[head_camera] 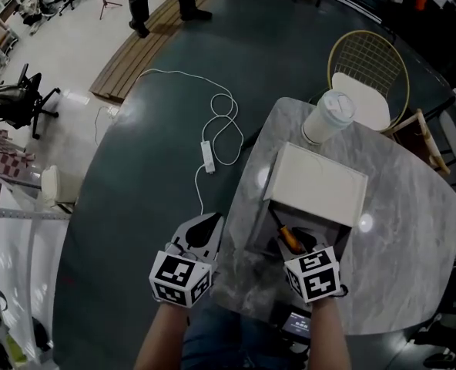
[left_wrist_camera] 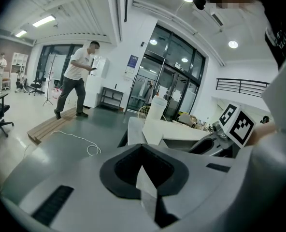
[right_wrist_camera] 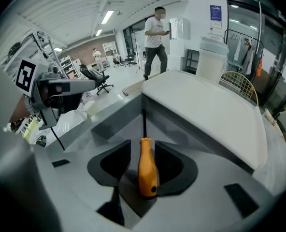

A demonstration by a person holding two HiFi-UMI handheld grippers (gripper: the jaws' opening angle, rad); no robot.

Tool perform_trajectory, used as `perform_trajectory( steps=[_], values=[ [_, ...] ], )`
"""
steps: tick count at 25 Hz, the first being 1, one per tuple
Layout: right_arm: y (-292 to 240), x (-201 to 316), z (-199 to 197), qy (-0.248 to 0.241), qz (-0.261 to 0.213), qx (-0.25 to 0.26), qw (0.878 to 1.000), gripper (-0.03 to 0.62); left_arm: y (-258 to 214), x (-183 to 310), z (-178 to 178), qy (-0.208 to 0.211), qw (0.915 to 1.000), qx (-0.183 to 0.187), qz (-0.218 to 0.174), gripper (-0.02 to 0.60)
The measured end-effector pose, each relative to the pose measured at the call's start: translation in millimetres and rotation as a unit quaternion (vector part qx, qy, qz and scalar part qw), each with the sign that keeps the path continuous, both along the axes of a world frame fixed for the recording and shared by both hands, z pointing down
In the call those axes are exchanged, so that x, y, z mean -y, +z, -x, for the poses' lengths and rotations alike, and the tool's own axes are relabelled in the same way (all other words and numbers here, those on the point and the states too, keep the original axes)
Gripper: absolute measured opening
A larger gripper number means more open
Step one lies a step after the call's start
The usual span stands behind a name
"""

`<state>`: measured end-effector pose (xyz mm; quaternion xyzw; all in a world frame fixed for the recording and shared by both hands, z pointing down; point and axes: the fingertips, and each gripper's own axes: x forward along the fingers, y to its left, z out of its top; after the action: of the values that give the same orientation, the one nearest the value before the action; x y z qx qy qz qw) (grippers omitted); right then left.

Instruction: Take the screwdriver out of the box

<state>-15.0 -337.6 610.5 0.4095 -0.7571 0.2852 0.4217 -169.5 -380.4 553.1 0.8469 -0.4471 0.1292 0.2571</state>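
Dark green floor (head_camera: 135, 176) fills the left side, and a white cable (head_camera: 222, 126) loops across it. Next comes the left tool (head_camera: 206, 226), which hangs just beside the edge of the grey bench (head_camera: 413, 230). Its own view shows its two jaws closed together with nothing between them.

Further right, a white box (head_camera: 320, 183) sits on the bench with its lid up. A tall white cup (head_camera: 328, 116) stands behind it.

The right tool (head_camera: 293, 245) points down into the near end of the box. The screwdriver (right_wrist_camera: 147, 170) is still inside the box, right between this tool's jaws. The jaws are wide apart. A thin gap shows on the left side of the orange handle, so I think they do not squeeze it yet. The screwdriver lies straight along the way the tool points. The fat end of the handle is nearest the tool, and the thin dark shaft runs away from it toward the lid. The right hand is much nearer than the left, so it looks like the one to grab.

From the head view only a small bit of orange shows, because the tool covers the rest. The right tool view shows the whole handle, the shaft and the gap.
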Motion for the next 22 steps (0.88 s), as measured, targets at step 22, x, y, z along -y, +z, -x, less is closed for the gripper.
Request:
perform_trajectory(
  steps=[22],
  values=[
    [11.9, -0.4, -0.1, -0.021, 0.037, -0.061, 0.997, 0.097, -11.3, 9.8, 11.5, -0.010, 0.9999, 0.002, -0.007, 0.012]
  ],
)
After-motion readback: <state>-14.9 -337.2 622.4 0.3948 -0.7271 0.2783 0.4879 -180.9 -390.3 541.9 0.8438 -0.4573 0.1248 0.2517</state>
